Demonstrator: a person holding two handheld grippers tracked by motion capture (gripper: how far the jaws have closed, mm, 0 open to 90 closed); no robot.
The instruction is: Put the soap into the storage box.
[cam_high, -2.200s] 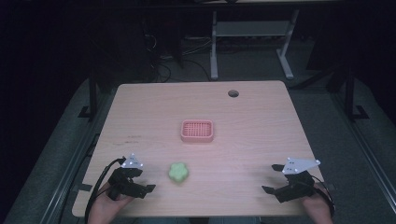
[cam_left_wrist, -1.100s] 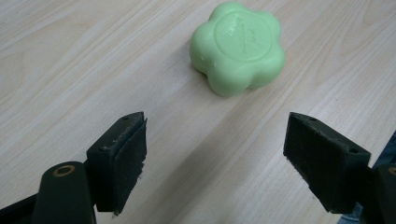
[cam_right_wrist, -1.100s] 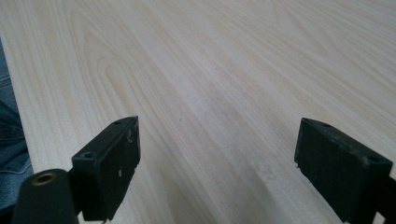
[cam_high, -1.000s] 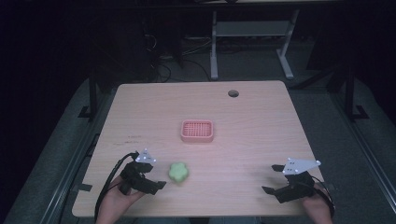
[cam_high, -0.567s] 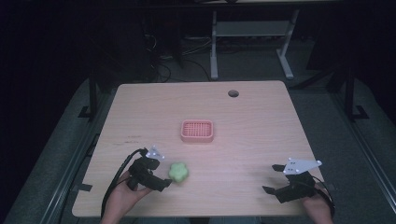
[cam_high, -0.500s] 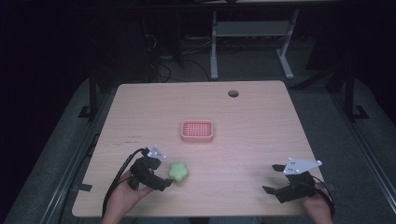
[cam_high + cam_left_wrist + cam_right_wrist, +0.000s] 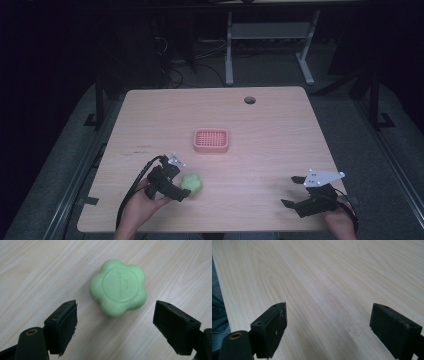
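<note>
Soap: the green flower-shaped soap (image 7: 118, 287) lies flat on the table (image 7: 280, 130) near your edge, left of centre, just ahead of your left gripper (image 7: 181, 188). Its round stamped face is up.
Left gripper: your jaws are spread wide, one on each side of the soap's near end, touching nothing. Seen from the left gripper view, the soap sits slightly forward of the pads, not yet between them.
Right gripper: your right gripper (image 7: 294, 192) rests low at the near right corner, well apart from the soap. Its jaws are spread and empty, with bare wood beyond them.
How it will handle: it looks like a hard, smooth, light bar, so expect it to be stiff but slippery. The lobed edge may let a pad slide into a notch or skid off a bump.
Where to take hold: across the side walls, pads low on two opposite lobes or notches, squeezing gently and evenly.
Dish: the pink grid-topped soap dish (image 7: 211, 140) sits farther out, near the table's middle, empty as far as you can see.
</note>
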